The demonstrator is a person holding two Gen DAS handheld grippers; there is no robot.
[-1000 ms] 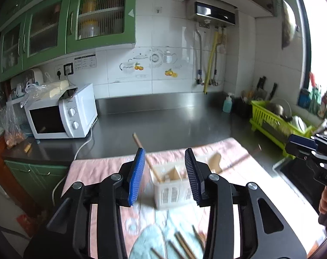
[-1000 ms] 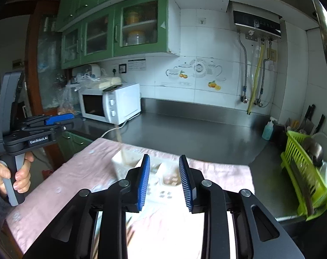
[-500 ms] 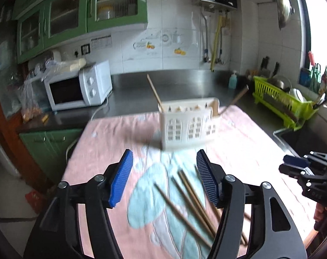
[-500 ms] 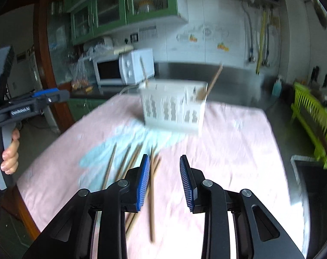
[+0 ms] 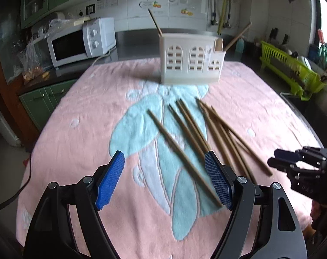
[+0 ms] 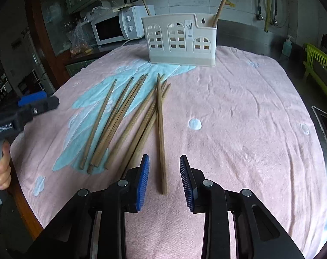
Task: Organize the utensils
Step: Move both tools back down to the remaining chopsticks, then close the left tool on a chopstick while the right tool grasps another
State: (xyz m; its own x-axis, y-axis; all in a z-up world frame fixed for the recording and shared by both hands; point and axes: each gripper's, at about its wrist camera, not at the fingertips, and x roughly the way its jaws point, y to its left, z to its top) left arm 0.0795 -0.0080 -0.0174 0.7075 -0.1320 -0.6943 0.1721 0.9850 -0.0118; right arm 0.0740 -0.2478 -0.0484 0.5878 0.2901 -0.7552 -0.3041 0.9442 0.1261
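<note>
- Nearest to us, our left claw (image 5: pixel 164 180) hangs released over the towel, its blue pads (image 5: pixel 110 182) spread wide with nothing between them; the near end of one chopstick (image 5: pixel 183 158) lies below the gap, close to the right-hand pad.
- Our right claw (image 6: pixel 164 181) is likewise released and grasps nothing; its blue pads (image 6: pixel 143 182) stand on either side of the near end of a single chopstick (image 6: pixel 160 129), and we cannot tell whether either pad touches it.
- Under both claws lies the pink towel (image 6: pixel 239 112) with a pale blue figure, which covers the worktop.
- On the towel, just beyond the claws, the loose wooden chopsticks (image 6: pixel 120 118) lie in a fan, several crossing or touching, their far tips towards the holder.
- From the left wrist view we see the same chopsticks in two groups, and the right claw low at the right edge of the picture.
- Farther on, at the far side of the towel, stands the white utensil holder (image 6: pixel 180 41), upright, with arched cut-outs; two sticks lean out of it, one at the left end, one at the right.
- Behind it, a white microwave (image 5: pixel 81 42) sits on the steel counter, left of the holder.
- Far right, a green dish rack (image 5: pixel 290 73) sits by the window.
</note>
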